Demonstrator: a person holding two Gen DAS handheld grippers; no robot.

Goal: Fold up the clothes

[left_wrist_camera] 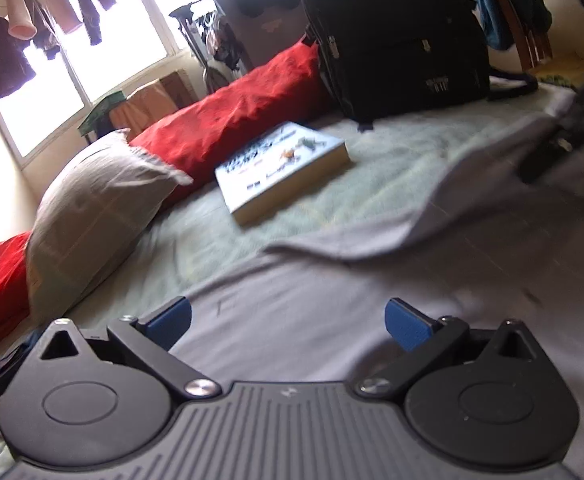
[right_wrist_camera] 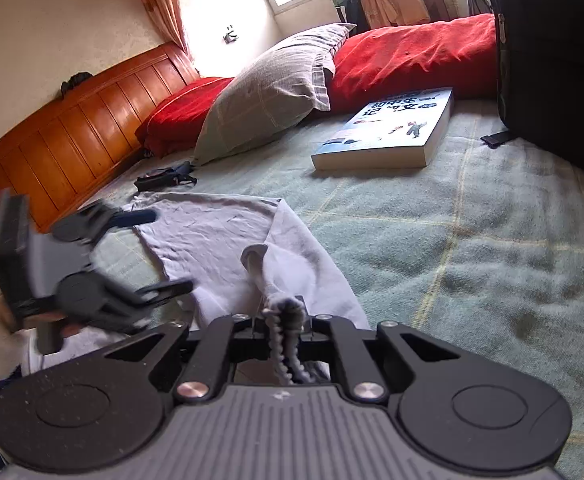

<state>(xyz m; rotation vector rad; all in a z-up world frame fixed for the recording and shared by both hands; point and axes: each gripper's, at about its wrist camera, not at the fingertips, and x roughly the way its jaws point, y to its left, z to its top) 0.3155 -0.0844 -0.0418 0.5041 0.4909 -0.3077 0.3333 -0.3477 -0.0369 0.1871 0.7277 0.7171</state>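
Garment: a pale grey garment [right_wrist_camera: 212, 232] lies on the green bed [right_wrist_camera: 471, 248], partly spread and creased, one edge lifted.
Right gripper [right_wrist_camera: 286, 312]: fingers closed on a bunched edge of the cloth.
Left gripper [left_wrist_camera: 288, 320]: fingers spread wide over the fabric, holding nothing.
Progress: seemingly mid-fold; no neat folded stack is visible, and flattening and further folds appear left.
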